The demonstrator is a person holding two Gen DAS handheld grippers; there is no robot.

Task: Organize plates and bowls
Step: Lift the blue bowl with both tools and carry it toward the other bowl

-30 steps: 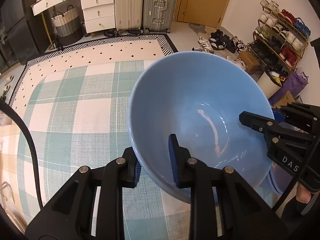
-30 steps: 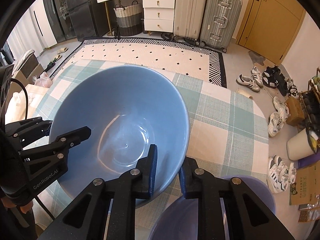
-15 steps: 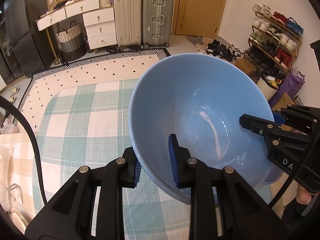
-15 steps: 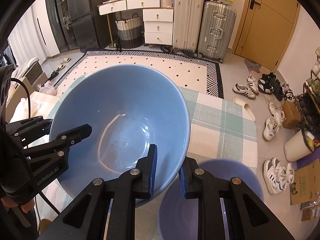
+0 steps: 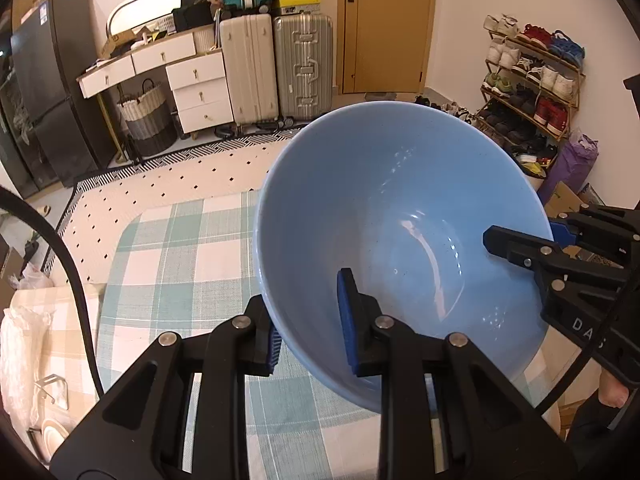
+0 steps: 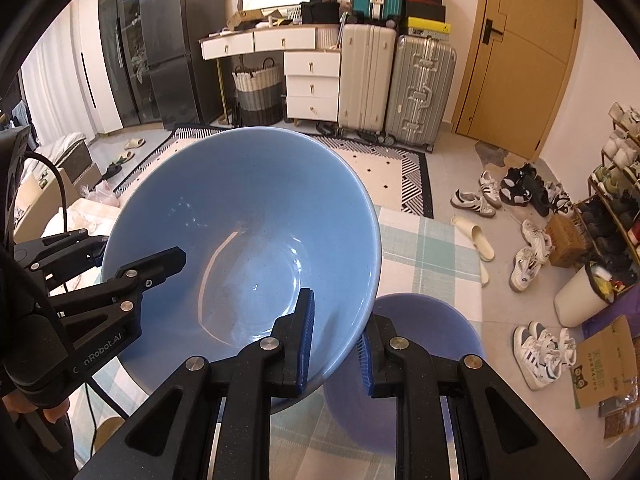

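Note:
A large light blue bowl (image 5: 400, 240) is held in the air above the checked table by both grippers. My left gripper (image 5: 310, 320) is shut on its near rim, one pad inside and one outside. My right gripper (image 6: 336, 340) is shut on the opposite rim; it shows at the right of the left wrist view (image 5: 556, 248). The bowl (image 6: 248, 248) fills the middle of the right wrist view, with the left gripper (image 6: 120, 264) clamping its left rim. A purple bowl (image 6: 416, 360) sits on the table below the right gripper.
The table has a green and white checked cloth (image 5: 180, 260). A wire rack with a plate (image 5: 48, 420) sits at the table's left end. Beyond are a patterned rug (image 6: 392, 168), suitcases (image 6: 420, 88), drawers, a shoe rack (image 5: 532, 88) and loose shoes on the floor.
Both grippers have lifted the blue bowl higher above the table; more of the room and of the purple bowl below now shows. Both grips are unchanged.

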